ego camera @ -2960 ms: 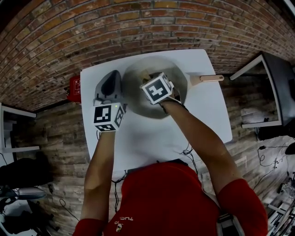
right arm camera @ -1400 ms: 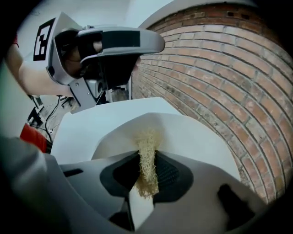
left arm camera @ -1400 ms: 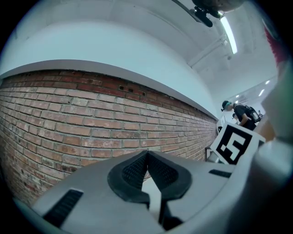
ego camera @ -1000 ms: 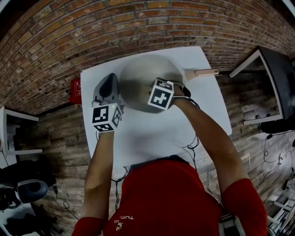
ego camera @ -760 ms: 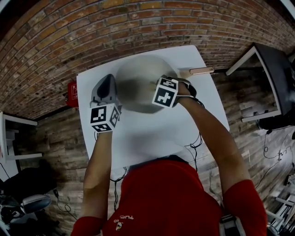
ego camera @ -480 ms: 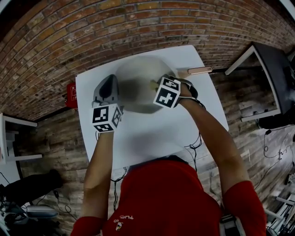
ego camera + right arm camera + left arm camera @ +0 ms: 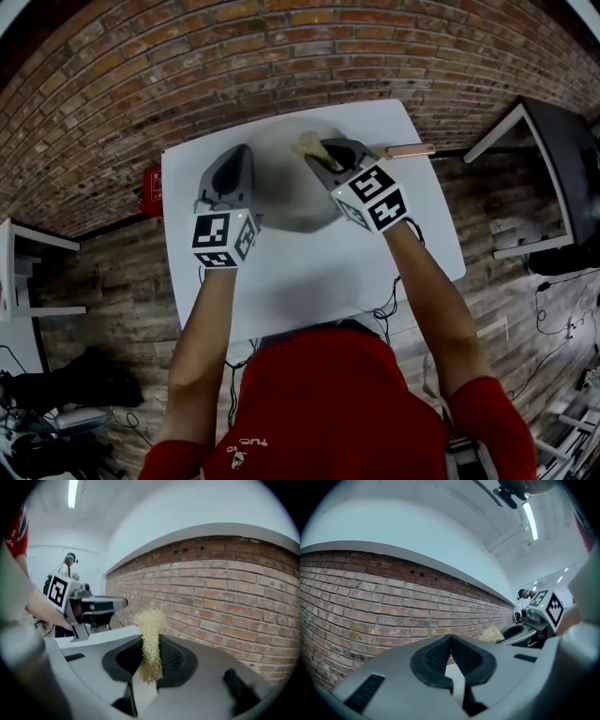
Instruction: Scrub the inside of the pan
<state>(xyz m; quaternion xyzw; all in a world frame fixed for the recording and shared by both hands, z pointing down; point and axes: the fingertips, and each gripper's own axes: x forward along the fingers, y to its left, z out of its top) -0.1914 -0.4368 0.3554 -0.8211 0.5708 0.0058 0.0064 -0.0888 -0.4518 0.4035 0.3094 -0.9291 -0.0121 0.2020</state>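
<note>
One scrubber point(image 7: 150, 620) in right hand-held gripper point(image 7: 151, 657)

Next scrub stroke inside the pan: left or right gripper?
Right. The right gripper is shut on the scrubber, over the far side of the pan. The left gripper is shut on nothing, at the pan's left rim.

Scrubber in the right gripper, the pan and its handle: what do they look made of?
Scrubber: pale straw colour with loose frayed strands, so likely plant fibre such as loofah; a synthetic mesh is possible.
Pan: dull grey and matte inside, probably coated metal, though the head view is soft.
Handle: coppery-pink and smooth; metal or plastic, cannot tell.
</note>
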